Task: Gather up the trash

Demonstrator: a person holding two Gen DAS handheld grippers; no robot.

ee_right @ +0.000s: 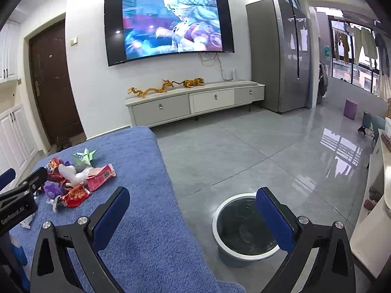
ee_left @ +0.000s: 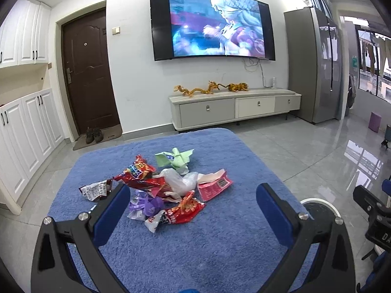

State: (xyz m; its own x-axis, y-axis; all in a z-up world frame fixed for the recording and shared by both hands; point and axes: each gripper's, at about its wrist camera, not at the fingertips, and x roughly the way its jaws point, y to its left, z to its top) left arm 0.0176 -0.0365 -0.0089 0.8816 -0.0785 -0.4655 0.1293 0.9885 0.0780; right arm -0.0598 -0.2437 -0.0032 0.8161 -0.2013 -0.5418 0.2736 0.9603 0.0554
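On the blue-covered tabletop [ee_left: 195, 256], a heap of wrappers [ee_left: 158, 188] lies near its middle; the left gripper [ee_left: 193, 210] hangs just short of the heap, fingers spread wide, holding nothing; the right gripper [ee_right: 193, 210], equally wide and empty, sits beyond the tabletop's right edge, above the bin [ee_right: 244, 229] on the floor.

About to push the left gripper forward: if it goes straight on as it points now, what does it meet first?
Probably the near edge of the wrapper pile, the red snack wrapper in front. The left gripper is open and empty; depth is uncertain.
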